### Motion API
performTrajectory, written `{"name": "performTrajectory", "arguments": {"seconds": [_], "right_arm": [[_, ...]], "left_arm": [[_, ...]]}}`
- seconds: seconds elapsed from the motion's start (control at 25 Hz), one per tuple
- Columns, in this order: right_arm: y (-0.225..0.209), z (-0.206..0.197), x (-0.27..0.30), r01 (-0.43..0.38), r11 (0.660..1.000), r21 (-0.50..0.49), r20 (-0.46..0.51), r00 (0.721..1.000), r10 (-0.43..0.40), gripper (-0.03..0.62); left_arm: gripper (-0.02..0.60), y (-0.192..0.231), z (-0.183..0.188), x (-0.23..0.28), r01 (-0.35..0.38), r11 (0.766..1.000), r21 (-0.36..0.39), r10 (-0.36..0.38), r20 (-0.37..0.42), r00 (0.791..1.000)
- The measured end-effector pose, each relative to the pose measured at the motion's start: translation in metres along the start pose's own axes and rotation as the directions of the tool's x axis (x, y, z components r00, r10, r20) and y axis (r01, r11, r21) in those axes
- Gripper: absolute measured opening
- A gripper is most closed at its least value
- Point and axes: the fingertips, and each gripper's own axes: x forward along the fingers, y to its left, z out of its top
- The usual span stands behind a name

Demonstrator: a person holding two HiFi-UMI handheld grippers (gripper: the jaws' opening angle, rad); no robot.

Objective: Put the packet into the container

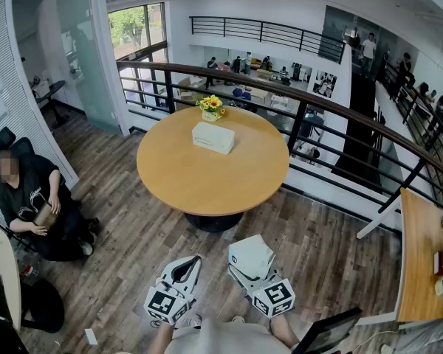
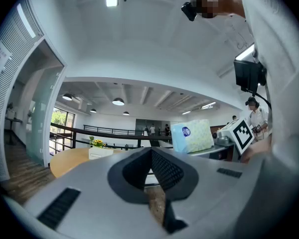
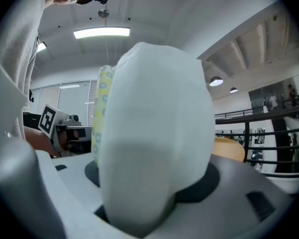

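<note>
My right gripper (image 1: 245, 270) is shut on a white soft packet (image 1: 249, 255), low in the head view above the wooden floor. The packet (image 3: 154, 133) fills the right gripper view, with a yellow-patterned edge on its left side. In the left gripper view the same packet (image 2: 192, 136) shows pale blue with a round logo. My left gripper (image 1: 192, 262) hangs just left of it, shut and empty, its black pads meeting at the tip (image 2: 150, 153). The white box-shaped container (image 1: 213, 137) lies on the far half of the round wooden table (image 1: 207, 179), well ahead of both grippers.
A small pot of yellow flowers (image 1: 211, 107) stands behind the container. A black railing (image 1: 303, 113) curves behind the table. A person (image 1: 29, 198) sits at the left wall. Another wooden table (image 1: 421, 249) is at the right, and a dark screen (image 1: 325, 334) at the bottom right.
</note>
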Motion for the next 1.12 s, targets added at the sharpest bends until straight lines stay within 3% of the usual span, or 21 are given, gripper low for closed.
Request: {"name": "performTrajectory", "arguments": {"seconds": [0.6, 1.12], "right_arm": [[0.008, 0.000, -0.007, -0.025, 1.000, 0.012, 0.001, 1.000, 0.025, 0.302], [-0.010, -0.009, -0.039, -0.063, 0.998, 0.010, -0.014, 0.998, 0.064, 0.302]], "left_arm": [[0.005, -0.009, 0.002, -0.007, -0.010, 1.000, 0.004, 0.010, -0.004, 1.000], [0.005, -0.045, 0.001, 0.007, -0.027, 0.999, 0.032, 0.028, -0.026, 0.999]]}}
